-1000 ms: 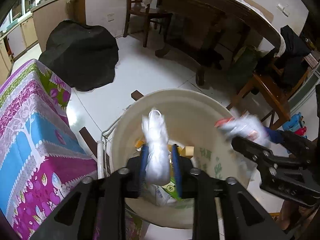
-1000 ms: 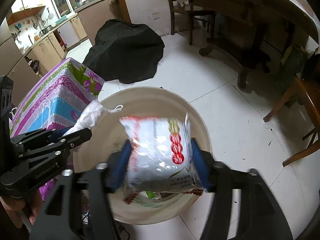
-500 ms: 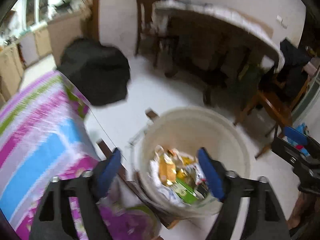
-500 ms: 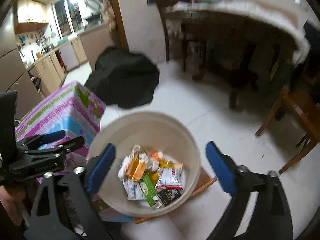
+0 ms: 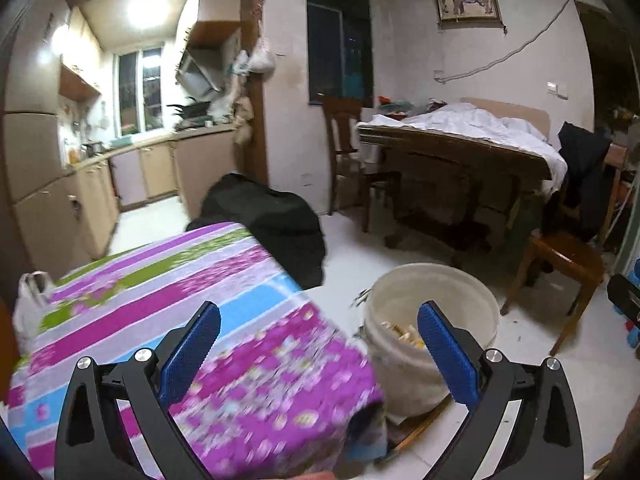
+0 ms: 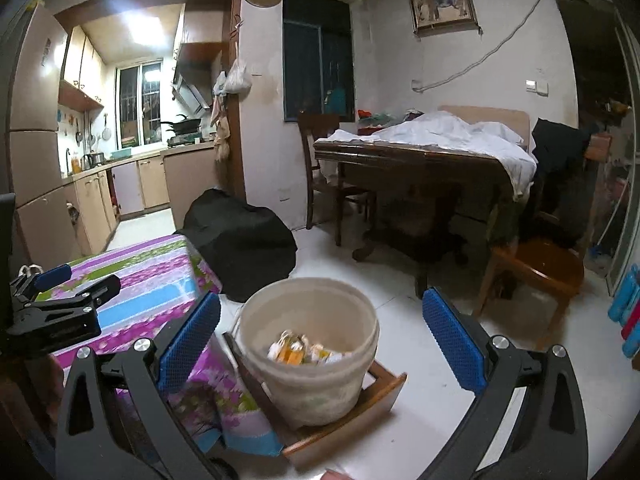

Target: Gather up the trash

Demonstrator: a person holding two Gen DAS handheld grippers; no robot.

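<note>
A cream plastic bucket (image 6: 316, 392) stands on the floor with wrappers and packets (image 6: 300, 350) lying inside it. My right gripper (image 6: 320, 298) is open and empty, raised above and behind the bucket. My left gripper (image 5: 318, 312) has its jaws opening wide with nothing between them. It hovers over the corner of the floral-cloth table (image 5: 160, 300), with the bucket (image 5: 400, 376) low to its right. A white plastic bag (image 5: 30, 304) sits on the far left of that table. The left gripper (image 6: 76, 282) also shows at the left edge of the right wrist view.
The bucket rests on a wooden tray (image 6: 360, 412) beside the table. A black covered heap (image 5: 272, 220) lies on the floor behind. A wooden chair (image 5: 560, 260) and a dark dining table with white cloth (image 5: 460, 140) stand to the right, kitchen cabinets (image 5: 60, 208) to the left.
The left gripper let go of a white bag and the right a snack packet; both dropped into the bucket. Both grippers opened wide, pulled back and rose, tilting up toward the room.
</note>
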